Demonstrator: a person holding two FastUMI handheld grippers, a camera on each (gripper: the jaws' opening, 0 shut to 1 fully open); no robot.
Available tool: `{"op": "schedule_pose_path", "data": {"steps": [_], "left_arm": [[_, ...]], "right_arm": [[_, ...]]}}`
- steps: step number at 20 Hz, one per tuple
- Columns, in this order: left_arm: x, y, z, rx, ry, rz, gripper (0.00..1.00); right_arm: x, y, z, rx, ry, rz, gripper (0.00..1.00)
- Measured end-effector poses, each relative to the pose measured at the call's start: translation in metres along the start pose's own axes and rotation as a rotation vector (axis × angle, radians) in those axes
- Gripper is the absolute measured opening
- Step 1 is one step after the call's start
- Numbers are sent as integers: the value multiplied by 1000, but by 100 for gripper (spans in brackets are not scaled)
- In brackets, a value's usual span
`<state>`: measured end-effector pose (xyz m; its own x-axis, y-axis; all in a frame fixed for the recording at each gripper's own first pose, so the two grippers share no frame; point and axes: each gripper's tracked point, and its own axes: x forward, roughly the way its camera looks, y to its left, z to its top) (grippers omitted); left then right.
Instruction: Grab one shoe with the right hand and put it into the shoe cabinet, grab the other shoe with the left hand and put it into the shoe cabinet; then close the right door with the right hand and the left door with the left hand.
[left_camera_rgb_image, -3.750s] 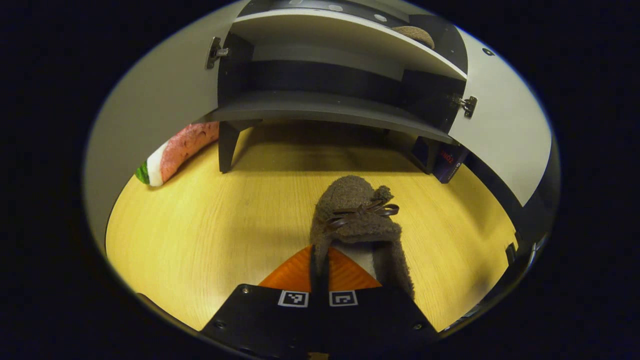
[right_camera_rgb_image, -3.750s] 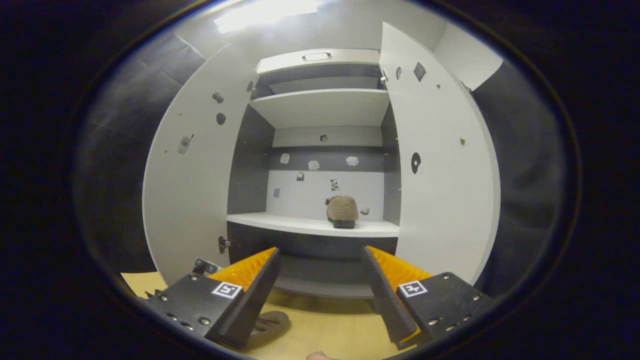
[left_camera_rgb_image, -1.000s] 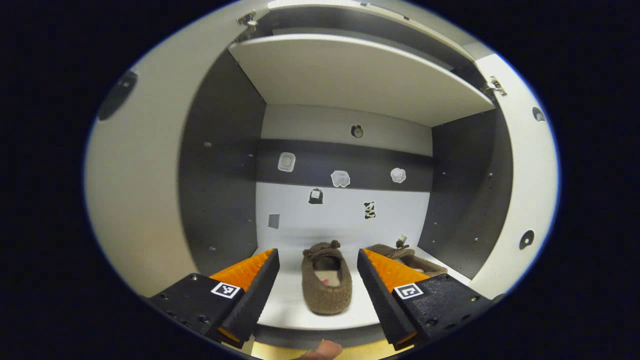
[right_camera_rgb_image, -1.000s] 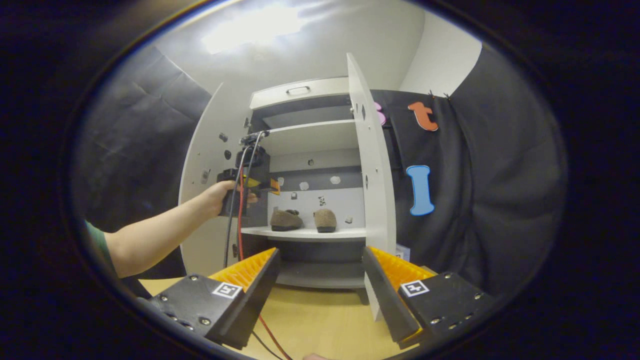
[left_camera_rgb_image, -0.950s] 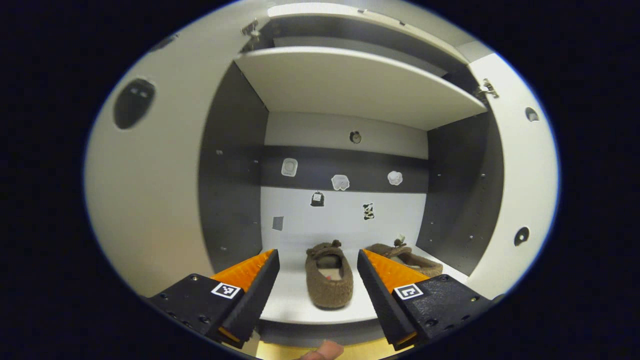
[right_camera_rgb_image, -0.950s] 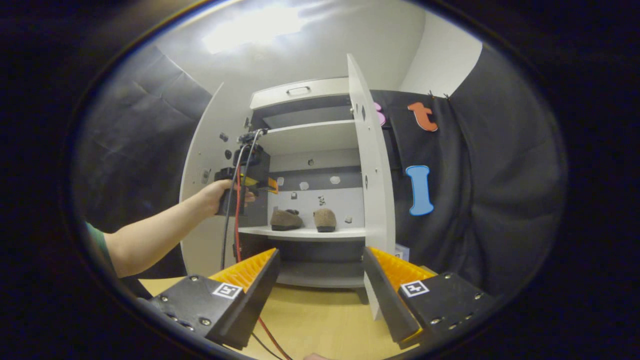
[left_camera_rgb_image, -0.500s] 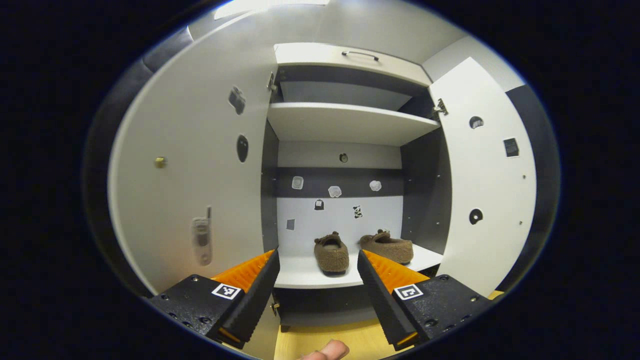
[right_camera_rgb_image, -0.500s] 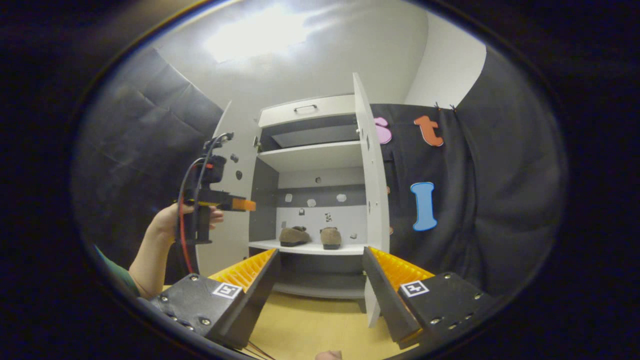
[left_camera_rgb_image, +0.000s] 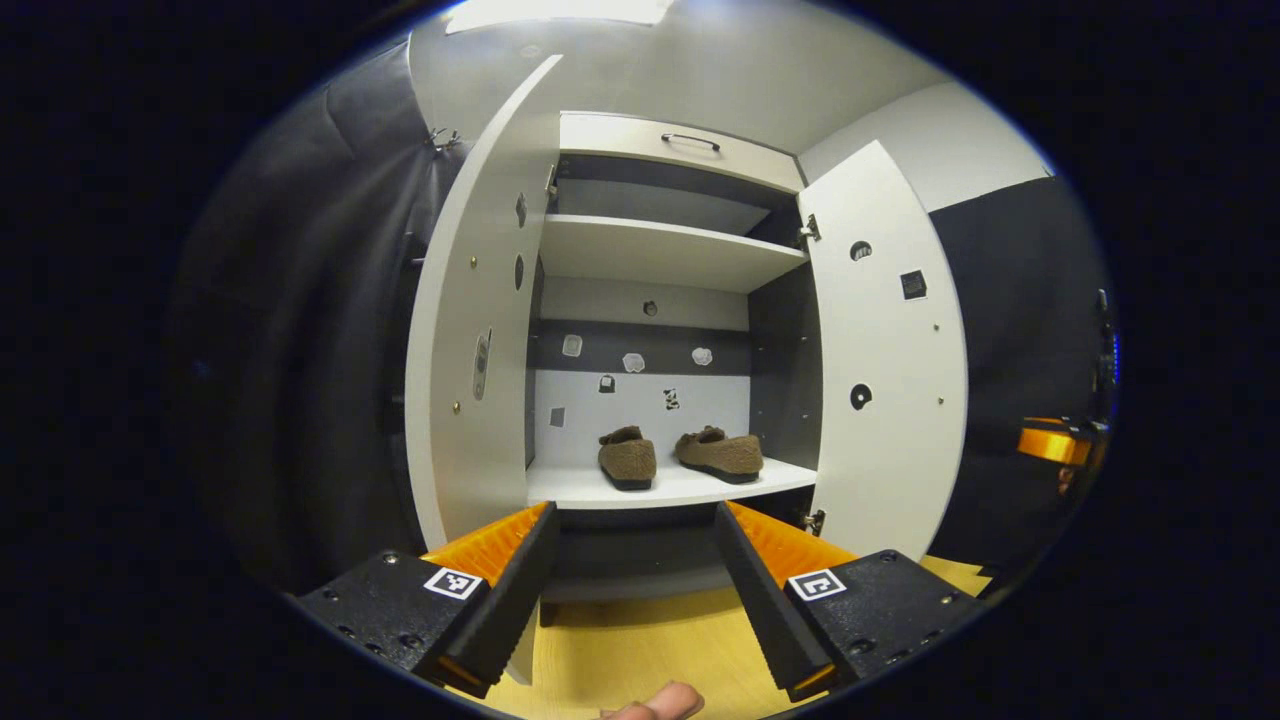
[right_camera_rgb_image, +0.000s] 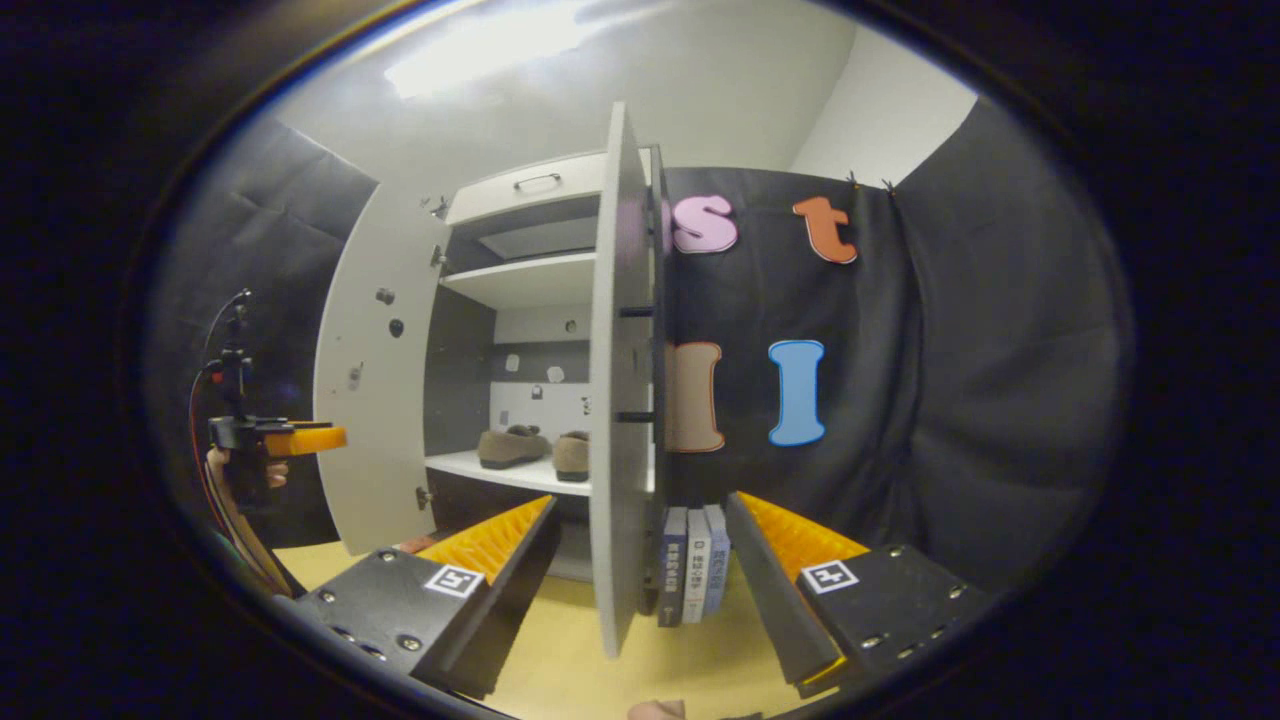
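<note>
Right door (right_camera_rgb_image: 615, 400), seen edge-on, half hides one shoe (right_camera_rgb_image: 572, 455) behind it.

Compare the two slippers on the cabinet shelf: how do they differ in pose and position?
In the left gripper view, the left slipper shows its heel end to the camera, while the right slipper lies turned, showing its long side. The left slipper sits mid-shelf; the right slipper lies nearer the right door. Both are brown, fuzzy, and upright on the same white shelf.
</note>
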<state>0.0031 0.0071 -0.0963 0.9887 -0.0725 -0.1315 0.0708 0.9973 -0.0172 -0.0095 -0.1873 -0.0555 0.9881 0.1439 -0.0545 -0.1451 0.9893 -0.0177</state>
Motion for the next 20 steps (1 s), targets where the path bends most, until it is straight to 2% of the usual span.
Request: {"op": "schedule_pose_path", "data": {"steps": [3,6,7,9,11,12,14,18,20], "left_arm": [[-19,-4,-10,-18,-4,-24,96],[-38,-3,-19,-23,-22,-31,95],[-43,-5,-20,-35,-33,-48,92],[-49,-3,-23,-44,-48,-70,95],[-54,10,-25,-28,-47,-40,95],[-55,12,-22,-26,-57,-33,92],[-59,7,-16,-37,-87,-58,95],[-61,10,-21,-48,-81,-63,95],[-61,10,-25,-55,-69,-74,92]], "right_arm": [[16,-64,2,-66,47,-26,99],[33,-115,11,-12,56,-60,100],[41,-130,11,11,52,-59,100],[55,-139,5,48,62,-37,99],[70,-157,1,47,66,-72,99],[77,-159,3,66,63,-80,99],[89,-156,8,94,54,-82,99],[111,-127,22,69,37,-25,99],[121,-112,27,55,36,-10,99]]}}
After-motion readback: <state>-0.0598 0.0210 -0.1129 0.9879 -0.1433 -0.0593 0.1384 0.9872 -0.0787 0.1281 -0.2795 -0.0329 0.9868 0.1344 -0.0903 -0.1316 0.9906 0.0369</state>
